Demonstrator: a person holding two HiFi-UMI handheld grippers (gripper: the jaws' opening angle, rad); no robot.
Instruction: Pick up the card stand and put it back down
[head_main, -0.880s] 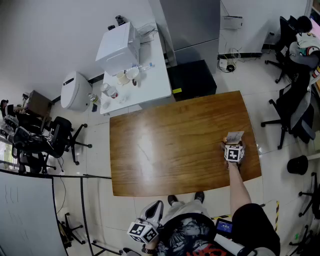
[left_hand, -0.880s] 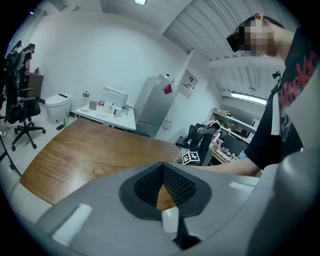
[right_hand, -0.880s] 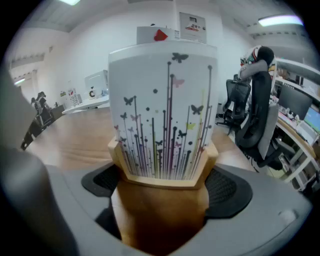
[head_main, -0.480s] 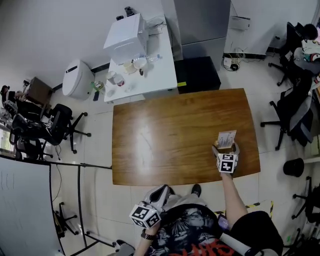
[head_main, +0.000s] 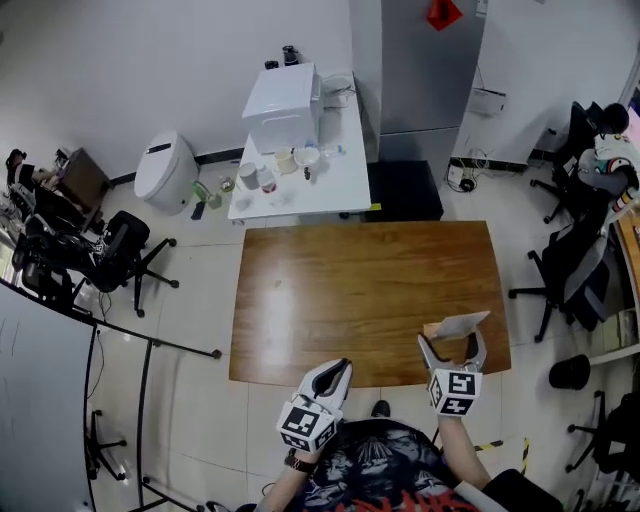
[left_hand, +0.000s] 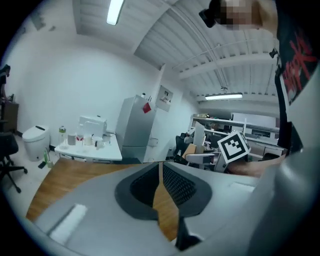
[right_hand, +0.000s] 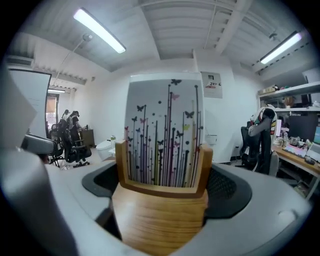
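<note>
The card stand (right_hand: 160, 210) is a wooden block that carries a white card (right_hand: 162, 135) printed with stems and butterflies. It fills the gap between my right gripper's (right_hand: 161, 200) jaws, which are shut on its sides. In the head view the card stand (head_main: 458, 325) sits tilted in the right gripper (head_main: 452, 345) over the front right part of the brown table (head_main: 350, 290). The left gripper (head_main: 338, 370) hovers at the table's front edge, with its jaws together and nothing in them. The left gripper view shows the left gripper (left_hand: 160, 175) with only a thin slit between the pads.
A white side table (head_main: 300, 185) with an appliance and cups stands behind the brown table, with a black cabinet (head_main: 405, 190) beside it. Office chairs (head_main: 570, 280) stand to the right, and more chairs (head_main: 110, 250) to the left. A person (head_main: 610, 150) sits at the far right.
The right gripper has drawn back toward the table's front edge with the card stand in it, and the card now leans over. The left gripper has come up to the front edge.
</note>
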